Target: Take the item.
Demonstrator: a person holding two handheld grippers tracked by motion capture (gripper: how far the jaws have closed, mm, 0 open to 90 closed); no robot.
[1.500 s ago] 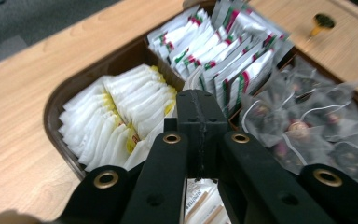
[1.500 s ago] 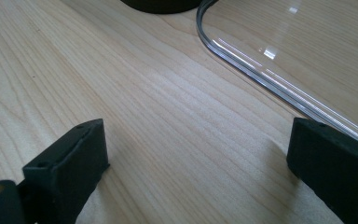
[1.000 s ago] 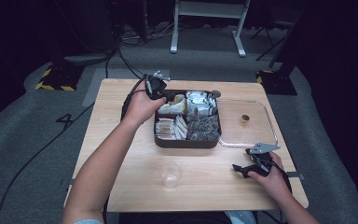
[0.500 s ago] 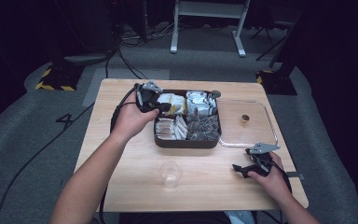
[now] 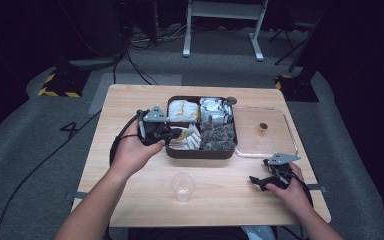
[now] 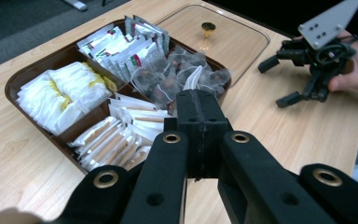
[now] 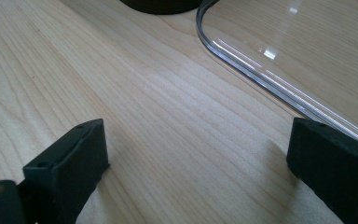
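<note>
Now the clenched left tool sits nearer the tray's front-left corner; right tool released.

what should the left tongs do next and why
Probably carry on toward the clear cup. The left tongs are shut, and the high view hints at a pale packet at their tip by the tray, though the left gripper view shows none clearly. The right tongs wait open.
</note>
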